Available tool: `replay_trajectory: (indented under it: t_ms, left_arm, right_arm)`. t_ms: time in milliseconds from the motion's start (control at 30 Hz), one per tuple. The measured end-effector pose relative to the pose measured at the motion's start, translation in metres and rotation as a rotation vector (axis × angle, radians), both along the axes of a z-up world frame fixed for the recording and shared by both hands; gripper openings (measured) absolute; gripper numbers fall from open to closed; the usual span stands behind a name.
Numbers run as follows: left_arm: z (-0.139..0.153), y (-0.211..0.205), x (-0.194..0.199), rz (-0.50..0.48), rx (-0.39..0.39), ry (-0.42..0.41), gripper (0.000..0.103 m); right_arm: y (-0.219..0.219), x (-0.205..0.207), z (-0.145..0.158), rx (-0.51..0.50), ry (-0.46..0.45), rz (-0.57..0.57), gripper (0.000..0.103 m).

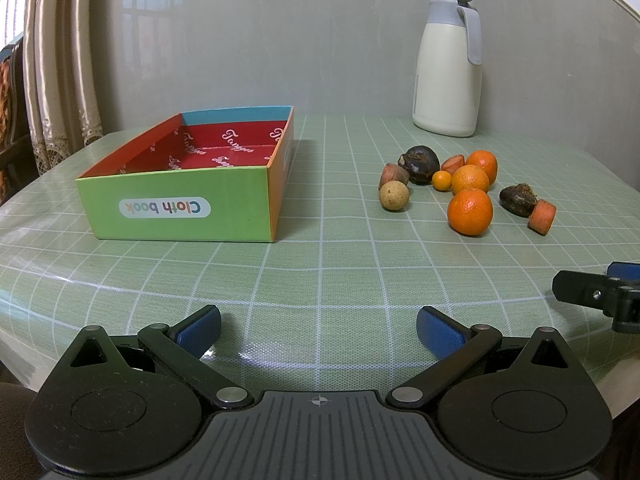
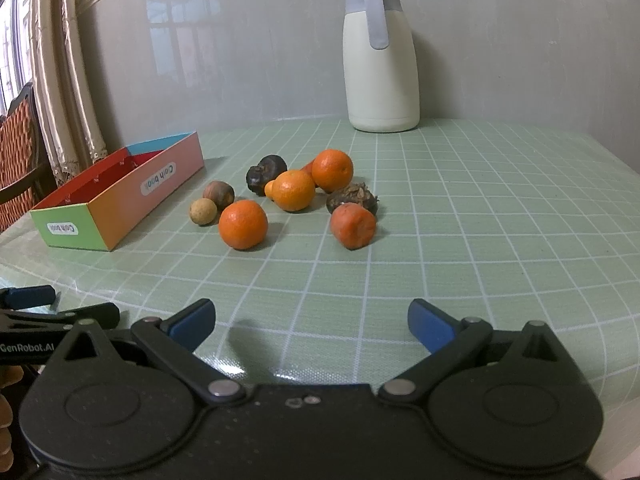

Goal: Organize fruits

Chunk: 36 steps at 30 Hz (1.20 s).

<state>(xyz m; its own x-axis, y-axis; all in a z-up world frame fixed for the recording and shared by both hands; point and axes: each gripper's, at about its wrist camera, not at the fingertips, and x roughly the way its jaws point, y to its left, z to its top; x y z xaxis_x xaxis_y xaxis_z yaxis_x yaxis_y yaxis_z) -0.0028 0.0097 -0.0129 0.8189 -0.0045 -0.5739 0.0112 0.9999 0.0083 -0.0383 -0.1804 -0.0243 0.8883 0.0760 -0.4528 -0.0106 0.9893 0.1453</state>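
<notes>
Green checked tablecloth (image 1: pixel 320 280): box (image 1: pixel 180 208), fruit pile (image 1: pixel 468 184), thermos (image 1: pixel 448 68), both claws (image 1: pixel 318 330) (image 2: pixel 312 326) apart.

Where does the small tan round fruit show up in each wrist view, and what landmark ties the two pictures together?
Left wrist: the tan round fruit sits right of centre, at the cluster's near-left corner, right of the box.
Right wrist: it lies left of centre, between the box and the nearest orange.
Shared landmark: the cream thermos jug against the wall.
</notes>
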Motion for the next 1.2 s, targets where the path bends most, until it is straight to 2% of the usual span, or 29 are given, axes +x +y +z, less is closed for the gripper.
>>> replay_trajectory:
  t_ms: [467,733,900,1200]
  left_arm:
    - [0.002,0.001,-0.002,-0.003,0.011,-0.008,0.103]
    - [0.006,-0.001,-0.006,-0.021,0.017,-0.02,0.103]
    - [0.012,-0.005,-0.007,-0.054,0.018,-0.051,0.103]
    - [0.022,-0.033,-0.002,-0.154,0.1,-0.076,0.103]
  right_arm:
    - [-0.007,-0.004,0.002,0.023,-0.018,-0.023,0.103]
    - [-0.02,-0.008,0.006,0.07,-0.04,-0.074,0.103]
    - [-0.031,-0.013,0.009,0.107,-0.069,-0.11,0.103]
    - [-0.049,-0.019,0.013,0.16,-0.111,-0.191,0.103]
